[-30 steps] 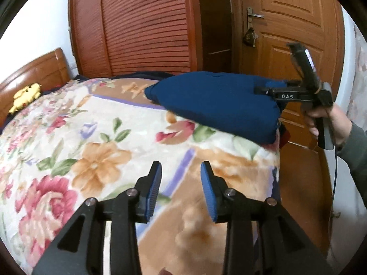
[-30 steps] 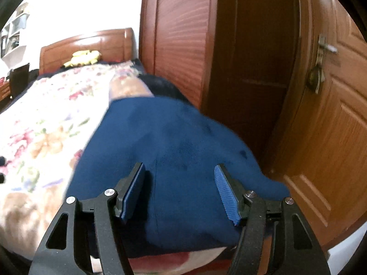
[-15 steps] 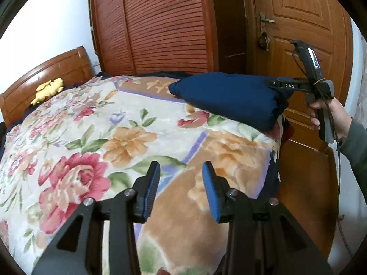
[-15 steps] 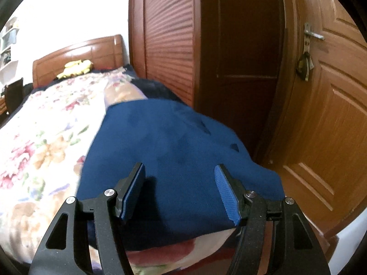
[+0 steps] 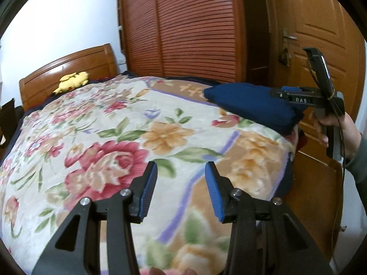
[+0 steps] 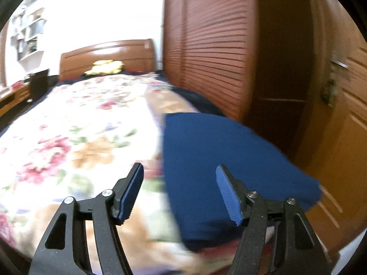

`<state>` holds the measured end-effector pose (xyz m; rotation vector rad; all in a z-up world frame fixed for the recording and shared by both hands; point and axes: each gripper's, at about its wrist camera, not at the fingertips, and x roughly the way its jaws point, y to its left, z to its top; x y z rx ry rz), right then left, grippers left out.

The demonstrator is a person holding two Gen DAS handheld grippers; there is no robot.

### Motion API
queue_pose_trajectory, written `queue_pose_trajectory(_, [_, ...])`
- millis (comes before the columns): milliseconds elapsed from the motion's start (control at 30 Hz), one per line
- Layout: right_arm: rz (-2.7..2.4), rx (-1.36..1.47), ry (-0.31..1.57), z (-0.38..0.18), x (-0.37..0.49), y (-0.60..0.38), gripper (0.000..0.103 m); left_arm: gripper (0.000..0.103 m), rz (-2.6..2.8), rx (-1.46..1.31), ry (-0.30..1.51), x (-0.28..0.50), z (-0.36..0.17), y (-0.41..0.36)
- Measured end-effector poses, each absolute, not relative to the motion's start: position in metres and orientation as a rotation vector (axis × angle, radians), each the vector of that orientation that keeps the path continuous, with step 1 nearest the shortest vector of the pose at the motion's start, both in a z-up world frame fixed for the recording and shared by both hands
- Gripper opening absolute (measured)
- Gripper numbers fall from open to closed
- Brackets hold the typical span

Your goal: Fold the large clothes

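Observation:
A folded dark blue garment (image 5: pixel 250 103) lies at the far right corner of the bed on the floral blanket (image 5: pixel 114 137). It also shows in the right wrist view (image 6: pixel 220 165), a flat folded stack by the bed's edge. My left gripper (image 5: pixel 181 188) is open and empty above the blanket's front part, well short of the garment. My right gripper (image 6: pixel 180 192) is open and empty, hovering over the garment's near left edge. In the left wrist view the right gripper (image 5: pixel 286 90) sits at the garment's right end, held by a hand.
A yellow plush toy (image 5: pixel 72 81) lies by the wooden headboard (image 5: pixel 68 68). A slatted wardrobe (image 5: pixel 183 27) stands behind the bed. A wooden door (image 5: pixel 325 45) is to the right, close to the bed corner. A desk with a dark chair (image 6: pixel 39 84) is at far left.
Both grippers have drawn back and away from the garment. The right view has swung left, so the garment now lies right of centre. The garment stays on the bed.

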<state>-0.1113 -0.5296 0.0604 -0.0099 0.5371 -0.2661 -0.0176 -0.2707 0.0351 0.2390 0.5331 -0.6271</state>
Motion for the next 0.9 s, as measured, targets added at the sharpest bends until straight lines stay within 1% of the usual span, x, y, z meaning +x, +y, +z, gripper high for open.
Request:
queue_pose_trajectory(233, [-0.077, -0.018, 0.528, 0.055, -0.056, -0.417, 0.079, 0.044, -0.491, 0.201, 0.535, 0.012, 0.022, -0.197])
queue_pose_trajectory(533, [0.006, -0.026, 0.555, 0.024, 0.0, -0.32, 0.079, 0.044, -0.328, 0.155, 0.543, 0.047, 0.006, -0.118])
queue_pose_trajectory(733, [0.052, -0.029, 0.558, 0.004, 0.031, -0.266, 0.079, 0.044, -0.248, 0.149, 0.531, 0.068, -0.002, -0.081])
queue_pose_trajectory(900, [0.094, -0.036, 0.542, -0.002, 0.053, -0.224, 0.079, 0.044, -0.193, 0.12, 0.521, 0.084, -0.005, -0.051])
